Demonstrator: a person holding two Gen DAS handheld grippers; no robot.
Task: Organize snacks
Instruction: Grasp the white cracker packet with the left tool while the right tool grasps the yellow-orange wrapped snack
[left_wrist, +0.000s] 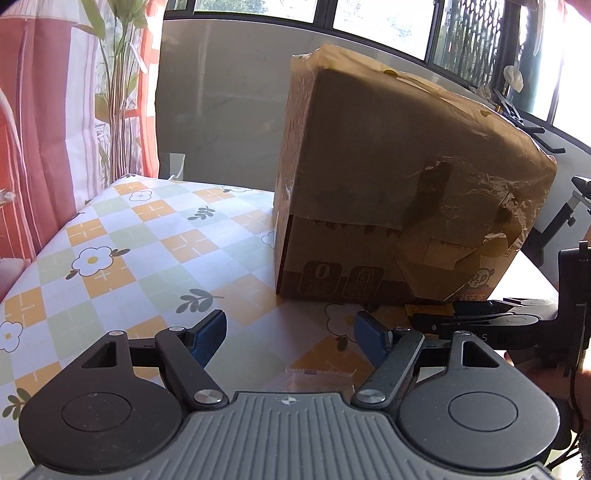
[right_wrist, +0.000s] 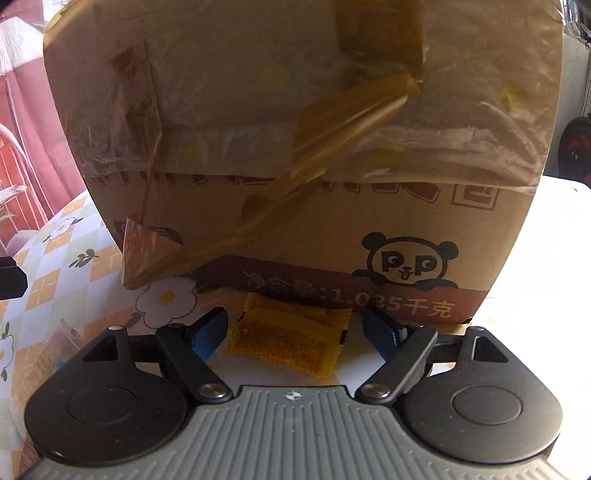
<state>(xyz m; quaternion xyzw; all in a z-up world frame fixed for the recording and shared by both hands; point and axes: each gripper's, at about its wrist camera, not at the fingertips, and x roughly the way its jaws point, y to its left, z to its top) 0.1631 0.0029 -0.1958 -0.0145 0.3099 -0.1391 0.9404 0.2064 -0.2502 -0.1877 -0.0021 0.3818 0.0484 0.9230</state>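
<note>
Floral checked tablecloth (left_wrist: 122, 236), striped curtain (left_wrist: 40, 155)

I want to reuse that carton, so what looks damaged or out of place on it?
The cardboard box is battered: brown tape peels loose across its front. A yellow snack packet lies outside it on the tablecloth.

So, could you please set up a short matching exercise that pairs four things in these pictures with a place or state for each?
Things:
1. yellow snack packet
2. clear snack packet
3. cardboard box
4. tablecloth

Descriptions:
A. checked, with flowers
B. between the right gripper's open jaws
C. printed with a panda
D. between the left gripper's open jaws

Pairs: 1-B, 2-D, 3-C, 4-A
</note>
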